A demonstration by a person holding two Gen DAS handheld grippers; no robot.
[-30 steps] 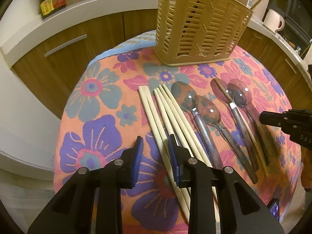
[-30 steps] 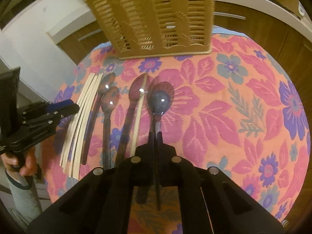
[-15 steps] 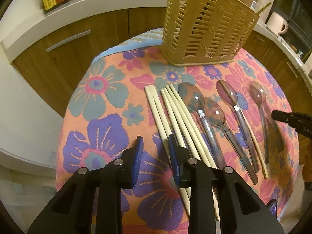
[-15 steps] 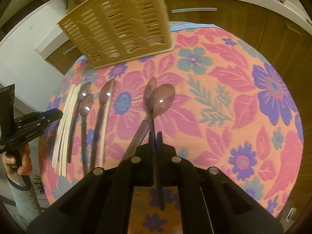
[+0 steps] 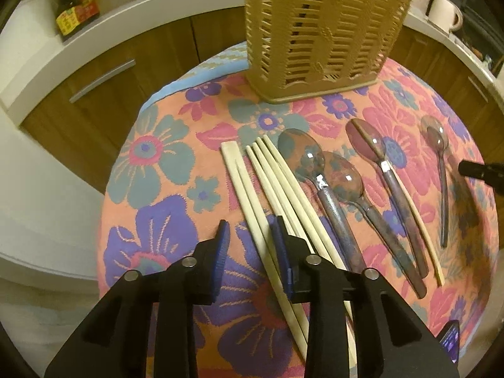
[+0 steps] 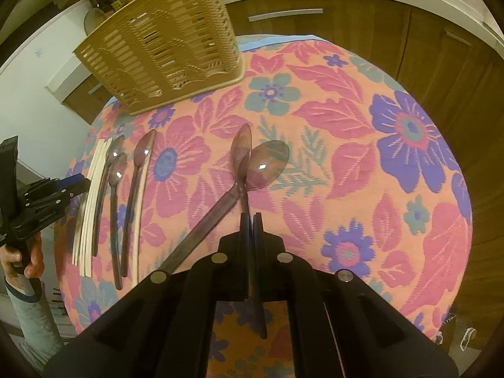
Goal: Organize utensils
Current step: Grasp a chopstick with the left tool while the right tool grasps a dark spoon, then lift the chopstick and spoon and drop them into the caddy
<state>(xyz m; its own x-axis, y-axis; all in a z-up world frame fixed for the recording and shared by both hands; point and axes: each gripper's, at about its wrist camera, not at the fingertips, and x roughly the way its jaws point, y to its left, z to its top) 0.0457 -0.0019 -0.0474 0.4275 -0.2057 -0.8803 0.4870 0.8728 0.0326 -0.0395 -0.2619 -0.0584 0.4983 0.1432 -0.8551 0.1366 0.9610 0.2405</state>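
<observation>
Utensils lie in a loose row across a round surface (image 5: 151, 163) covered in a floral cloth: a bundle of pale chopsticks (image 5: 267, 189) toward 9 o'clock in the right wrist view, three spoons (image 5: 318, 173) beside it, and one more spoon (image 6: 267, 163) lying near the centre with its bowl toward 1 o'clock. One of the three has a single pale chopstick (image 5: 419, 220) lying along its handle. A thin spoon (image 6: 241, 145) is pinched by its handle in the right gripper (image 6: 251, 220), whose fingers are closed tight on it; its bowl points toward 12 o'clock and overlaps the centre spoon in that view, though whether the two touch cannot be told. The left gripper (image 5: 250, 236) hovers over the near ends of the chopsticks with its blue-padded fingers (image 5: 222, 245) partly open; one chopstick runs through the gap, the pads clear of it. A tan slotted basket (image 5: 315, 31) stands upright at the far edge of the surface, at 12 o'clock from the left wrist camera. A hand (image 6: 22, 258) at 8 o'clock in the right wrist view grips the left tool. Behind, wooden cabinets (image 5: 110, 72) sit under a white counter with a dark bottle (image 5: 74, 3) at 11 o'clock and a white mug (image 5: 444, 15) at 1 o'clock.
</observation>
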